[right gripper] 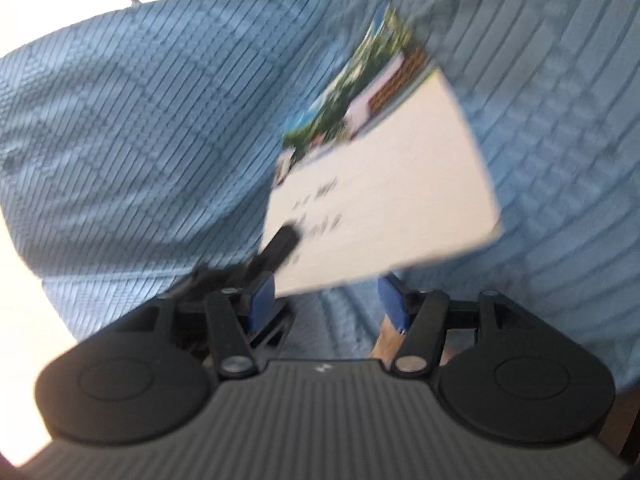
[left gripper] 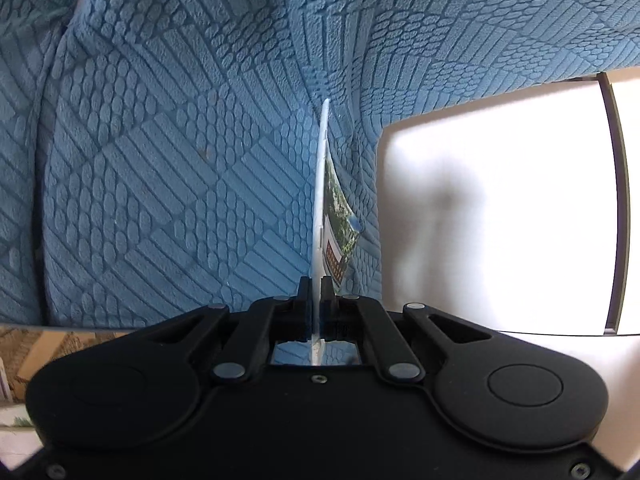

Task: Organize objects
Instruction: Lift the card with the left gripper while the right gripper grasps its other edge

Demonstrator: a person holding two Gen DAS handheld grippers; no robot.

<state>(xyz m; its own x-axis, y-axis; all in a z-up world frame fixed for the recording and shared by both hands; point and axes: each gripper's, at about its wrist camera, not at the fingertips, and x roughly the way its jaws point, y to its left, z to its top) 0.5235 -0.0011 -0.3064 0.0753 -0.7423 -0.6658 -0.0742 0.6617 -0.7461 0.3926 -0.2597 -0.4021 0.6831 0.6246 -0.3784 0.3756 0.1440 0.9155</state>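
Observation:
A thin postcard (left gripper: 322, 184) stands edge-on in the left wrist view, and my left gripper (left gripper: 316, 285) is shut on its lower edge. The right wrist view is blurred. There the postcard (right gripper: 384, 200) shows a printed garden picture at the top and a white face with handwriting below. A black finger of the left gripper (right gripper: 282, 242) clamps its lower left corner. My right gripper (right gripper: 328, 300) sits just under the card's bottom edge, open, with its blue pads (right gripper: 261, 300) spread wide and pressing on nothing.
A blue quilted cover (left gripper: 160, 160) fills the background of both views (right gripper: 120, 120). A bright white surface (left gripper: 500, 220) with a dark frame strip (left gripper: 620, 200) lies to the right of it. A patterned floor or rug (left gripper: 24, 352) shows at lower left.

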